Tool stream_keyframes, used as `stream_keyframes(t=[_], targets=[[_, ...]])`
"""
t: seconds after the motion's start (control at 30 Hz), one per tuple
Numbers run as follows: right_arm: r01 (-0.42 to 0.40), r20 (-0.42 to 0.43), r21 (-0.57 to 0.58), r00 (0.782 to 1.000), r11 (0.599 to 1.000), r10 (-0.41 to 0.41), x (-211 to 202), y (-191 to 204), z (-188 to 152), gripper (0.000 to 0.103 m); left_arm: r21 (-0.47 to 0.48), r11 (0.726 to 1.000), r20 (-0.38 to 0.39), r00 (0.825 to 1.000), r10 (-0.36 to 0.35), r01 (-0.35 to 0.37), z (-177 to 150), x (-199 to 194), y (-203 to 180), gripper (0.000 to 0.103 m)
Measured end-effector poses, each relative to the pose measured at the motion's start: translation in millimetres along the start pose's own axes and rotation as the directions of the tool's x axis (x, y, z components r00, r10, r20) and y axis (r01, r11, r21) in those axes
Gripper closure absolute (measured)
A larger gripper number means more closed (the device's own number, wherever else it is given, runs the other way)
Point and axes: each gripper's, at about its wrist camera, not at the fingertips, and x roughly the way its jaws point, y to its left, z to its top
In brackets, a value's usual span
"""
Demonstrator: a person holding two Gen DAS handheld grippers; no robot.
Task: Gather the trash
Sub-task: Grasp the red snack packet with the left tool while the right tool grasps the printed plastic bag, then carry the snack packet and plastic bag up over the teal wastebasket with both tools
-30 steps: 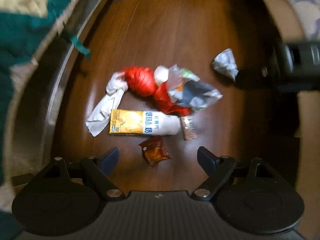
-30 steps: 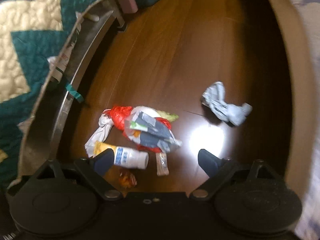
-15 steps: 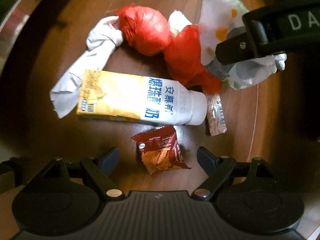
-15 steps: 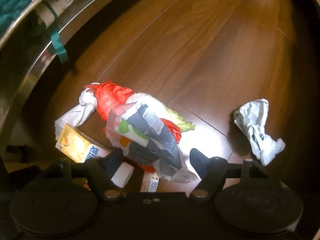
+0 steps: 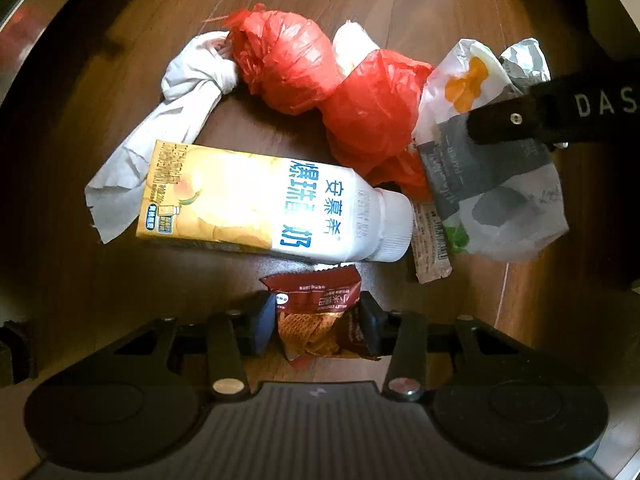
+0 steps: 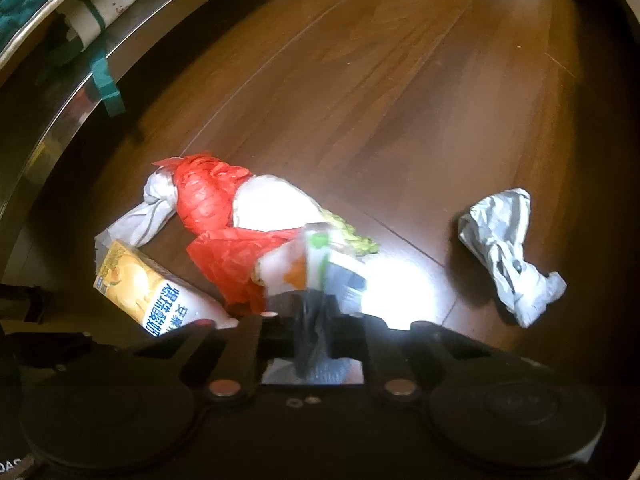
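- The snack wrapper (image 5: 320,320) lies on the floor (image 6: 400,100) squarely between the left gripper (image 5: 318,326) fingers, which are closing on it.
- The right gripper (image 6: 314,320) is clenched on the paper bag (image 5: 492,184), just beside the milk bottle (image 5: 260,208).

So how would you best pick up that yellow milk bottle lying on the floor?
Grip the yellow milk bottle across its flat-sided middle, coming straight down from above. It lies on its side on the floor, so both long sides are exposed.
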Motion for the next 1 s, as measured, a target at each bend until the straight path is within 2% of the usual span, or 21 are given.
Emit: stream_keyframes(t=[0.13,0.27,0.43,0.67,0.87,1.0], targets=[[0.016,0.006,0.04,1.0,0.999,-0.016,-14,-5,-6,0.102,-0.003,1.0,-0.009,1.0,0.002,-0.002,1,-9,-4,0.063],[0.008,0.008,0.118,1.0,0.993,-0.009,-44,-9,-16,0.102,-0.013,1.0,-0.012,1.0,-0.015,0.015,2,-43,-6,0.063],[-0.016,0.013,0.205,1.0,0.979,0.013,-107,-5,-29,0.102,-0.024,0.999,-0.019,0.999,-0.029,0.028,-3,-95,-8,0.063],[-0.022,0.032,0.251,0.999,0.968,0.015,-224,8,-26,0.102,0.006,0.999,0.003,0.999,-0.053,0.053,2,-222,-17,0.063],[-0.023,0.09,0.288,0.996,0.957,-0.003,-341,23,-15,0.102,0.073,0.994,0.061,0.994,-0.086,0.082,14,-346,-27,0.063],[-0.051,0.136,0.276,0.991,0.96,0.013,-419,41,-6,0.102,0.112,0.991,0.111,0.99,-0.084,0.072,25,-428,-30,0.063]])
